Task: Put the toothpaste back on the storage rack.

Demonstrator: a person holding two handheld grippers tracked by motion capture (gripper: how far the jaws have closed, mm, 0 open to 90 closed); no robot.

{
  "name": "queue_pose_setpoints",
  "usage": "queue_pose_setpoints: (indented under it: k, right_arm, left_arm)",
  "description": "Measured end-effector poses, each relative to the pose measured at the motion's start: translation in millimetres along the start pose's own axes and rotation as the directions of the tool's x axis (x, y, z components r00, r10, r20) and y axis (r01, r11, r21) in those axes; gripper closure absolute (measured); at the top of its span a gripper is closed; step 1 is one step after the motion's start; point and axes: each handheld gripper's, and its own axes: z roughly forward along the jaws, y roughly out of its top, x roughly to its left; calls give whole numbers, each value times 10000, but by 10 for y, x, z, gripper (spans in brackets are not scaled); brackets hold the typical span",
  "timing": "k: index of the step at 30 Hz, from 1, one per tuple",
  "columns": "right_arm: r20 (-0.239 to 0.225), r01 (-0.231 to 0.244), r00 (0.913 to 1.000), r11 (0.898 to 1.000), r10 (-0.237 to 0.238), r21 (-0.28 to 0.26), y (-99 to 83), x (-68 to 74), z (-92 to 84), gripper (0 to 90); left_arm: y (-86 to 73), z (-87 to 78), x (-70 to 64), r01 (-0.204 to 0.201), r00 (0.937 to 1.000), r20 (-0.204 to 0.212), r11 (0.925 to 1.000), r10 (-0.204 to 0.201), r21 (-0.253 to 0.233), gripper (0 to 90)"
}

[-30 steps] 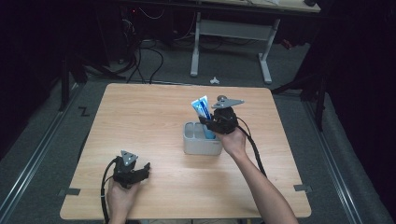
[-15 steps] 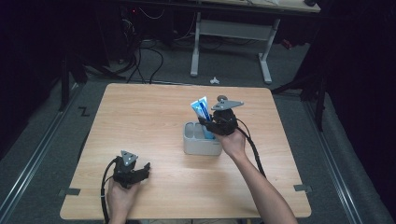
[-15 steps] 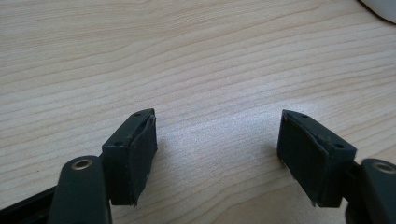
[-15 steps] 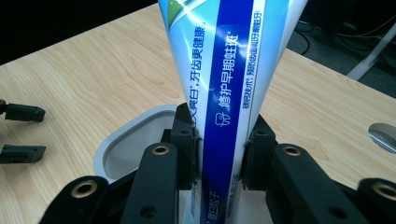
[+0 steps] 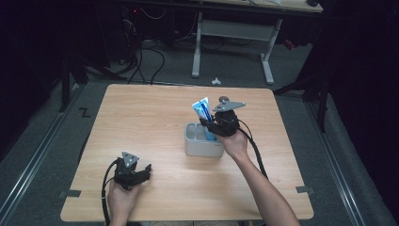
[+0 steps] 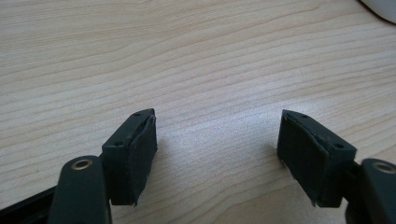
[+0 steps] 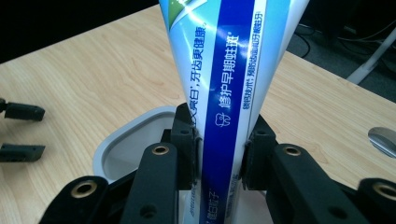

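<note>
Two hand-held grippers are at work over the wooden worktop (image 5: 155, 117), and the grey holder (image 5: 202, 140) near its middle serves as the landmark. The right hand-held gripper (image 5: 212, 129) sits right at the holder's far right corner, its jaws clamped on a blue-and-white toothpaste tube (image 5: 203, 115). In the right gripper view the tube (image 7: 224, 93) stands nearly upright between the two black pads (image 7: 184, 144), which press on its lower part from both sides, and its bottom end dips toward the holder's open mouth (image 7: 130, 140). The tube's wide flat end points up and leans slightly away from the holder toward the worktop's far edge. The person's right hand (image 5: 234, 142) grips the tool just beside the holder's right wall.

The left hand-held gripper (image 5: 146, 170) lies low on the worktop, well apart from the holder, toward the near left corner. Its jaws stand wide apart with only bare wood (image 6: 210, 70) between the pads (image 6: 140, 154). The left hand (image 5: 123, 197) holds it from the near edge.
</note>
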Motion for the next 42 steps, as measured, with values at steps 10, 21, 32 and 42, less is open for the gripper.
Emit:
queue_pose_setpoints:
  k: [10, 21, 32, 42]
  right_arm:
    - [-23, 290, 9996, 9981, -289, 548, -20, 62, 65, 705]
    - [-45, 523, 9986, 9945, -521, 908, -92, 108, 140, 705]
    - [-129, 149, 9998, 9959, -138, 888, -180, 67, 145, 700]
    - [-278, -453, 9985, 9967, 472, 675, -218, 49, 141, 608]
  left_arm:
    - [0, 0, 1, -6, 10000, 2, 10000, 6, 5, 290]
    - [2, 4, -1, 10, 10000, -4, 10000, -10, -19, 290]
    - [2, 4, -1, 8, 10000, -6, 10000, -8, -16, 291]
    - [2, 4, -3, 22, 10000, -22, 10000, -22, -20, 290]
